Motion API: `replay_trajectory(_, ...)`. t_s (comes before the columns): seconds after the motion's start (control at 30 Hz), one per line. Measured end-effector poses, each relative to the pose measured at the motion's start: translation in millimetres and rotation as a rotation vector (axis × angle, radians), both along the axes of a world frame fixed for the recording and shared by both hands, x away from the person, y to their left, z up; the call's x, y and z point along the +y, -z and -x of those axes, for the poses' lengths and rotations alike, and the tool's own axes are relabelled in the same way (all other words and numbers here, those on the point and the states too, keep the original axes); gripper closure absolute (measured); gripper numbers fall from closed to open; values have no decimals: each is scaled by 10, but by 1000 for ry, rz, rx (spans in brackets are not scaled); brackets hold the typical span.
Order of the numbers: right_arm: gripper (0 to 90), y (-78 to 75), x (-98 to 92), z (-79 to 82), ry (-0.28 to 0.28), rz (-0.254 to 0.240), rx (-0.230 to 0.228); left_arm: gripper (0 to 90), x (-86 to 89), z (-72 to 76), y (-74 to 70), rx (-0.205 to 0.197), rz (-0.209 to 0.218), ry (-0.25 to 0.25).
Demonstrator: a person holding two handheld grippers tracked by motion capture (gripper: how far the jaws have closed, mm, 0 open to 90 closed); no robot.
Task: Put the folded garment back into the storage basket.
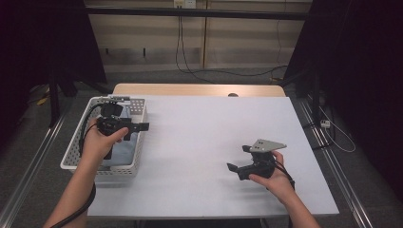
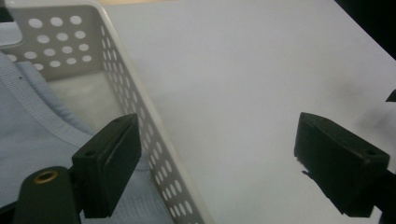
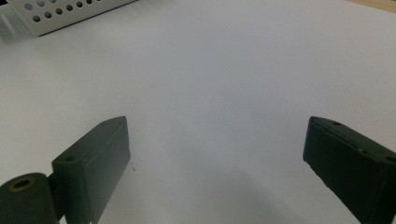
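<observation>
The left gripper (image 1: 135, 127) is held over the right wall of the white perforated basket (image 1: 76, 142) at about nine o'clock on the table (image 1: 209, 142), its jaws spread wide with nothing between them; in the left gripper view one jaw hangs above the pale blue cloth (image 2: 32, 140) inside the basket (image 2: 140, 116) and the other above the bare white tabletop outside it. The left hand (image 1: 97, 142) wraps the gripper body from below, forearm rising from the bottom edge at seven o'clock, with the black cable looping under the wrist. The right gripper (image 1: 237, 159) lies low over the table at about four o'clock, jaws likewise spread and empty, pointing toward nine o'clock; the right hand (image 1: 275, 180) cups it from behind, the grey three-cornered plate uppermost. The blue cloth (image 1: 121, 152) lies folded in the near end of the basket. No brand, label or writing can be read on any surface.
</observation>
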State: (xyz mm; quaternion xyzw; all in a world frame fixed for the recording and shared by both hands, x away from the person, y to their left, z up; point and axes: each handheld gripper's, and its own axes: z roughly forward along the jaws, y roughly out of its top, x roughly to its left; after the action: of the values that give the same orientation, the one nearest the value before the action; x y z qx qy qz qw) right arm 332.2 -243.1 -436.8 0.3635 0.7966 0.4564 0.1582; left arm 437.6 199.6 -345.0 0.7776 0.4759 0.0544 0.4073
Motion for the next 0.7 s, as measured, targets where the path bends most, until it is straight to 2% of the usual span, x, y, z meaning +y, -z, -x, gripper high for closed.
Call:
replay_trajectory(0.3,73,1,3,4,-3,3,2,145,-137,68,7,-11,8,44)
replay_trajectory(0.7,73,3,9,8,-5,2,5,139,-257,162,15,-25,42,82)
